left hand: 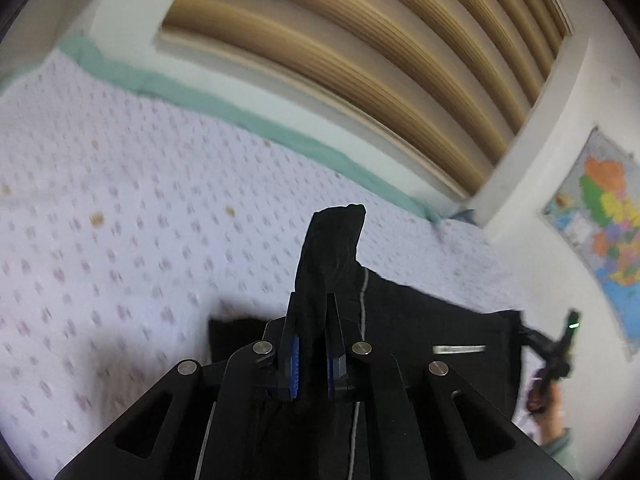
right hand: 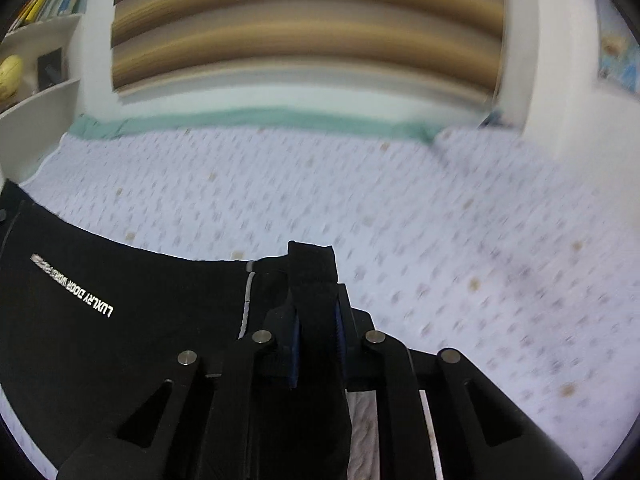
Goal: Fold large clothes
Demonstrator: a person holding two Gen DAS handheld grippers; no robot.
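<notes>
One black garment (right hand: pixel 120 304), two grippers (both clamped) — left gripper (left hand: pixel 312 312), right gripper (right hand: pixel 316 300)

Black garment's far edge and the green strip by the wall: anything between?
No: only bare dotted bedspread lies between the black garment and green strip, in the right wrist view.

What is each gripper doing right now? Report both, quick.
Left gripper: closed on a bunched edge of the black garment.
Right gripper: closed on another edge of the black garment.
</notes>
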